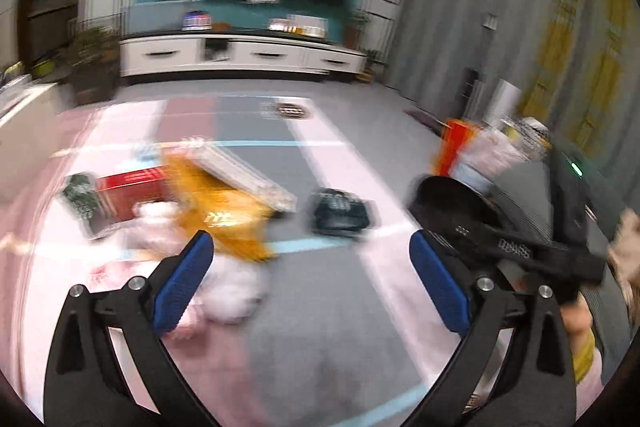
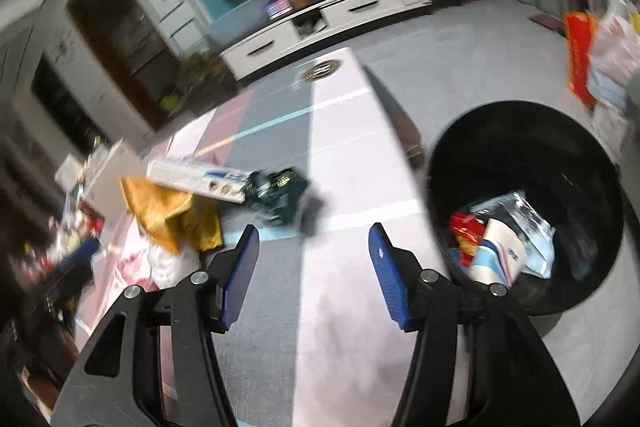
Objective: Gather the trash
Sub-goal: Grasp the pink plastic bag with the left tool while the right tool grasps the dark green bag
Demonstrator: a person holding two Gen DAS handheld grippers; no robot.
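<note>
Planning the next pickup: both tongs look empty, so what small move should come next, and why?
Probably lower the open right tongs toward the dark green packet on the mat. It lies loose just ahead of them, and the black bin with trash already inside stands close on the right.

Both views floorward (shared mat (image 1: 328, 307))

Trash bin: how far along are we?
Partly done: the black bin already holds several wrappers. In hand: nothing, left gripper and right gripper both open. Left on the mat: orange bag, long white box, dark green pack.
</note>
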